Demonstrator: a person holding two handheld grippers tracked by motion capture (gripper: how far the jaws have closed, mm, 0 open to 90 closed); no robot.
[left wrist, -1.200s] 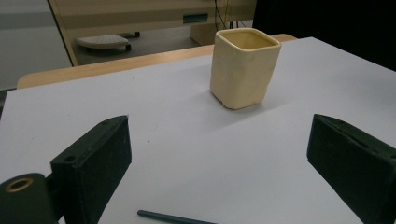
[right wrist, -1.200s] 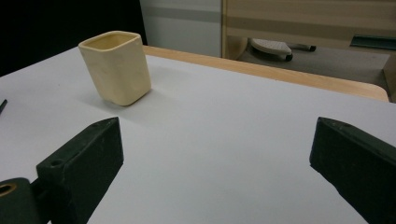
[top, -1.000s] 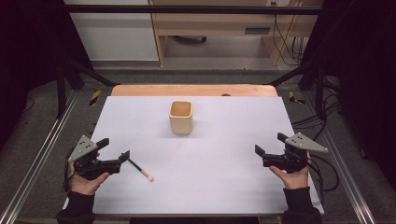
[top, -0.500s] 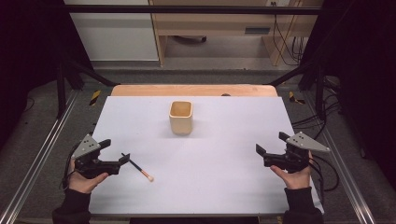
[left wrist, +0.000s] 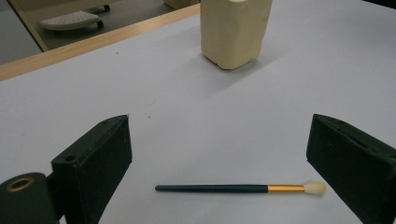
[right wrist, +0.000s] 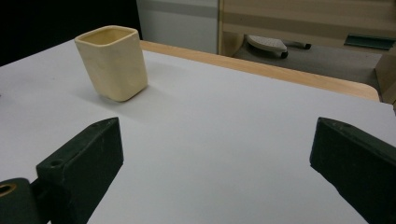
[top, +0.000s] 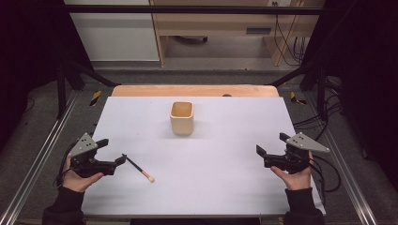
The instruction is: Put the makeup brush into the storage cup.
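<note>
One slim brush (left wrist: pixel 238 188) lay flat on the white bench (top: pixel 225 183), just ahead of the left hand-held gripper (left wrist: pixel 219 154) and framed between its wide-spread jaws — not yet touched. Looked light and stiff along the dark handle, soft only at the pale tip; likely to roll or skid on so smooth a top. Best taken mid-handle, near the gold band, clear of the bristles. Right hand-held gripper (right wrist: pixel 217 154) likewise released, holding nothing. Cream cup (top: pixel 181 118) stood upright toward the far side, well apart from the brush. Beyond the bench's wooden edge — grey floor, pale cabinets, loose cables.
</note>
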